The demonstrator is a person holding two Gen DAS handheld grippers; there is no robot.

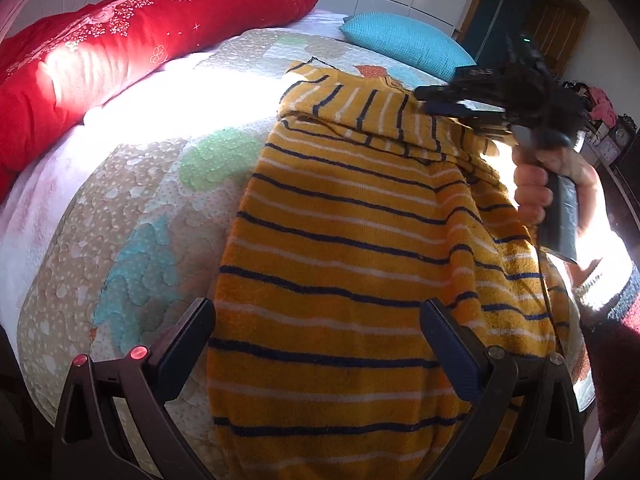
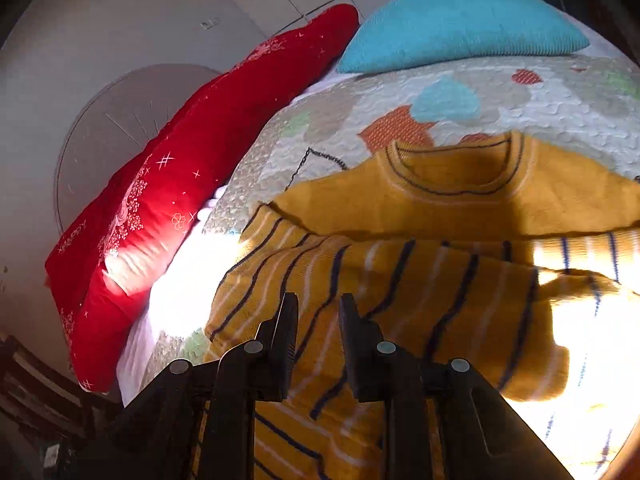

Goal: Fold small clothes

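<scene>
A small mustard-yellow sweater with navy and white stripes lies on the quilted bedspread, sleeves folded across its upper body. My left gripper is open, its jaws wide apart over the sweater's lower half, holding nothing. My right gripper hovers over the folded sleeve near the collar end. In the right wrist view the right gripper has a narrow gap between its jaws and sits just above the striped sleeve, with no cloth between them. The collar lies beyond it.
A long red pillow lies along the bed's far left side. A teal pillow sits at the head of the bed. Strong sunlight washes out part of the bedspread. A cluttered dresser stands at the right.
</scene>
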